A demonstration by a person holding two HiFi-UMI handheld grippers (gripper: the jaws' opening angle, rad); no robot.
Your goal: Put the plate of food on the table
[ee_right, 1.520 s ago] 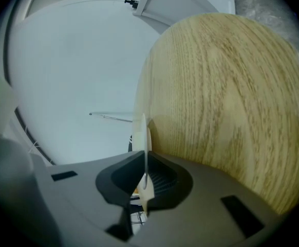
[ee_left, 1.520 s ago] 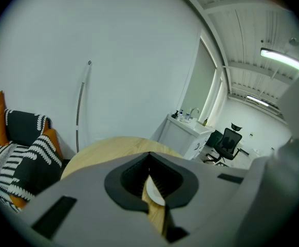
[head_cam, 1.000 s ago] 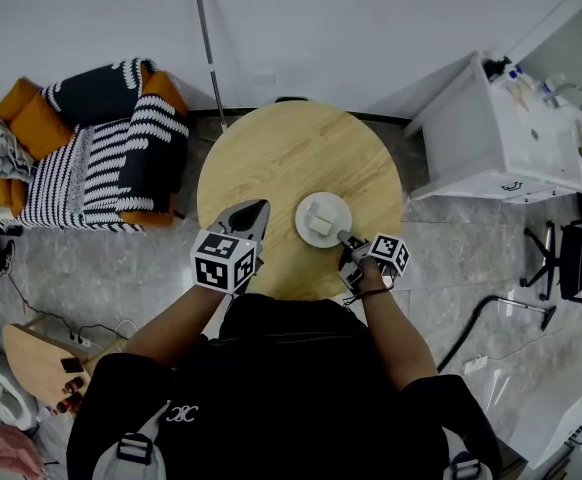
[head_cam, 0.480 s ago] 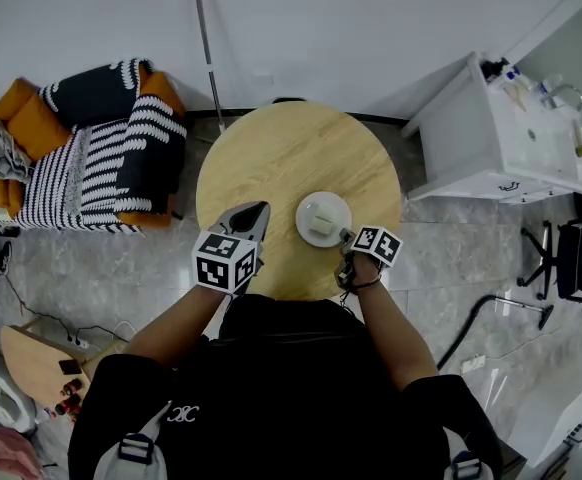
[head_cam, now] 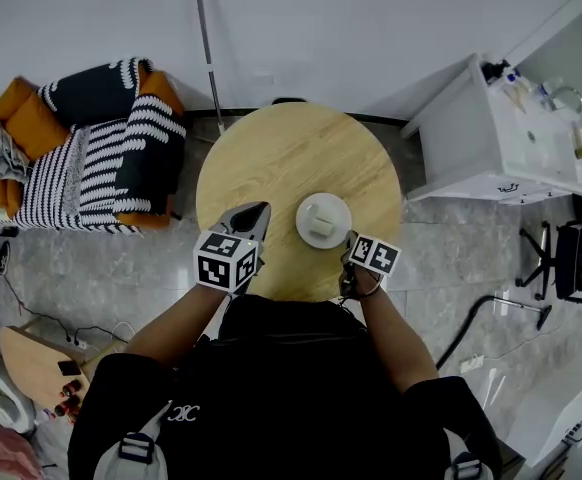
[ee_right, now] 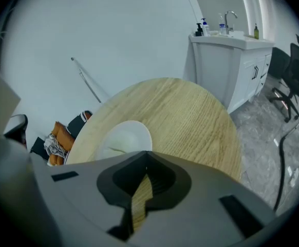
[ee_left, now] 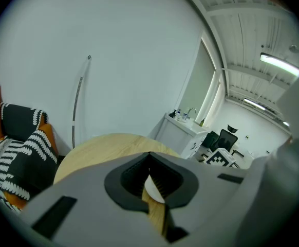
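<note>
A white plate (head_cam: 323, 220) with a pale block of food rests on the round wooden table (head_cam: 291, 158), near its front edge. My right gripper (head_cam: 350, 240) is just off the plate's near right rim, shut and holding nothing. In the right gripper view the plate (ee_right: 121, 138) lies ahead of the shut right gripper (ee_right: 147, 154), apart from it. My left gripper (head_cam: 259, 209) hovers over the table's front left part, left of the plate, shut and empty. In the left gripper view only a sliver of the plate (ee_left: 152, 189) shows behind the shut left gripper (ee_left: 149, 156).
A sofa (head_cam: 91, 153) with striped black-and-white and orange cushions stands to the left of the table. A white sink cabinet (head_cam: 501, 133) is at the right, with an office chair (head_cam: 571, 258) beyond. A thin metal rod (head_cam: 209, 53) leans on the wall. A cable (head_cam: 481, 318) runs over the floor.
My right gripper has pulled back from the plate's rim toward the person, leaving the plate on the table. The left gripper has stayed in place.
</note>
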